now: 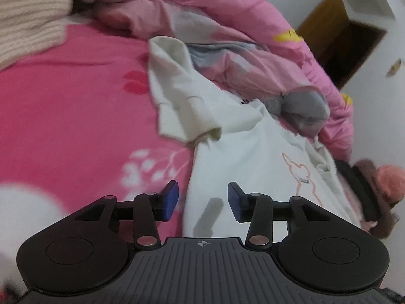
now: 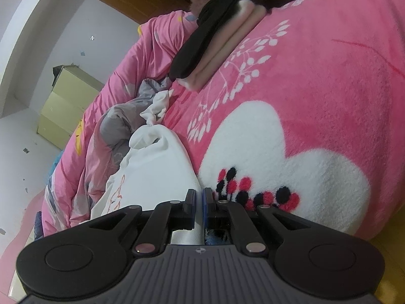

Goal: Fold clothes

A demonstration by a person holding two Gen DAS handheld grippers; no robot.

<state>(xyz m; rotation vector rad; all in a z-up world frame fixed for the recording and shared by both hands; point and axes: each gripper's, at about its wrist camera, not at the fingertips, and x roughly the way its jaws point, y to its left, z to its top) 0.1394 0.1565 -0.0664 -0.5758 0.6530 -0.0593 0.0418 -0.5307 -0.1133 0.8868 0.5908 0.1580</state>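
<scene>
A white shirt (image 1: 253, 152) with an orange rabbit outline lies on the pink fleece blanket (image 1: 76, 101), one sleeve (image 1: 182, 101) folded over onto its body. My left gripper (image 1: 203, 200) hovers over the shirt's near edge, open, its blue pads apart with nothing pinched between them. In the right wrist view the same white shirt (image 2: 157, 167) runs straight into my right gripper (image 2: 199, 197), whose jaws are shut on the shirt's edge, with white cloth showing behind the pads. The gripper sits low over the blanket (image 2: 316, 88).
A crumpled pink quilt (image 1: 227, 25) and a grey garment (image 1: 303, 109) crowd the shirt's far side. A folded stack topped with black cloth (image 2: 215, 40) lies on the blanket. A striped knit (image 1: 30, 20) sits at top left. A yellow cabinet (image 2: 68, 106) stands by the wall.
</scene>
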